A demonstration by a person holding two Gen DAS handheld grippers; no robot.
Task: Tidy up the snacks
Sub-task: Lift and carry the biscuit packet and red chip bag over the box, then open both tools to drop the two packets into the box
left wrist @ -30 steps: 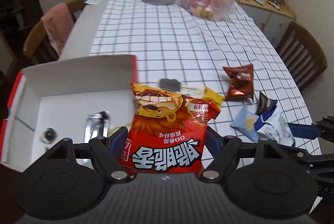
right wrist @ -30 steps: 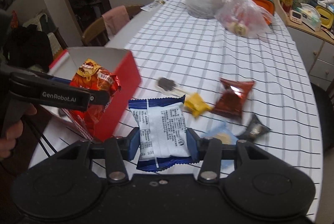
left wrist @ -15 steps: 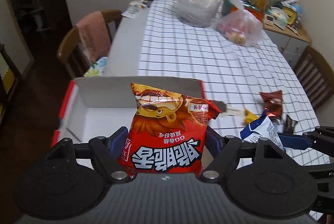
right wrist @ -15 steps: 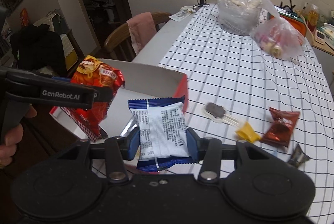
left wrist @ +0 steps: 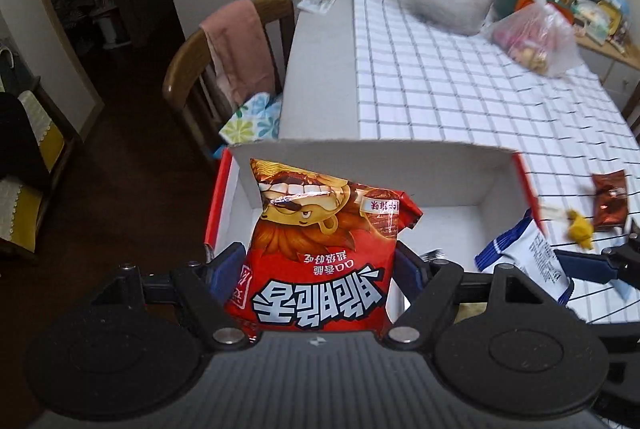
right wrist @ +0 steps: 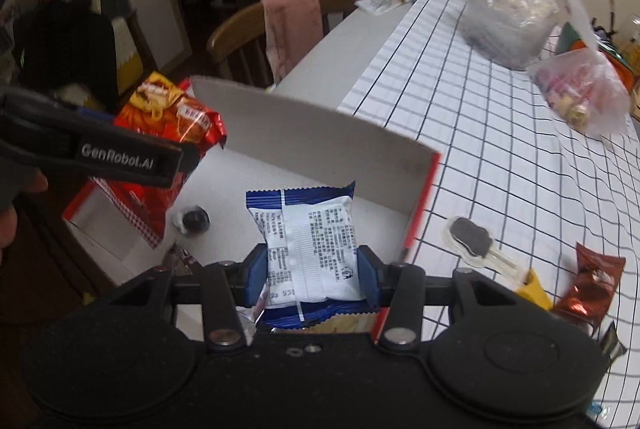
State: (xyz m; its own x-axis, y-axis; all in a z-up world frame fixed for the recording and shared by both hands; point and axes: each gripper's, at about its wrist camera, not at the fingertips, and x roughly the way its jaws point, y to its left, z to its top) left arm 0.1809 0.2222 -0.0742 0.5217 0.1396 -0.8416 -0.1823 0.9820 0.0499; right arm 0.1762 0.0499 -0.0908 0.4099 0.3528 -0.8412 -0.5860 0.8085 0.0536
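Our left gripper [left wrist: 318,265] has its jaws clenched on a red snack bag [left wrist: 320,253], our right gripper [right wrist: 311,275] on a white-and-blue packet [right wrist: 310,249] — both above the open box [right wrist: 320,145]; farther off, loose snacks [right wrist: 590,283] lie on the tabletop [right wrist: 500,157].

We see a glossy red foil snack bag [left wrist: 320,261] and a smoother white-and-blue plastic wrapper [right wrist: 310,249]. The box [left wrist: 372,165] looks like matt white cardboard with a red outer skin. A checked cloth [left wrist: 440,89] covers the tabletop. Each hand-held gripper [right wrist: 311,275] is matt black plastic with blue pads [right wrist: 256,277]. Clear crinkled plastic bags [right wrist: 504,13] sit at the far edge.
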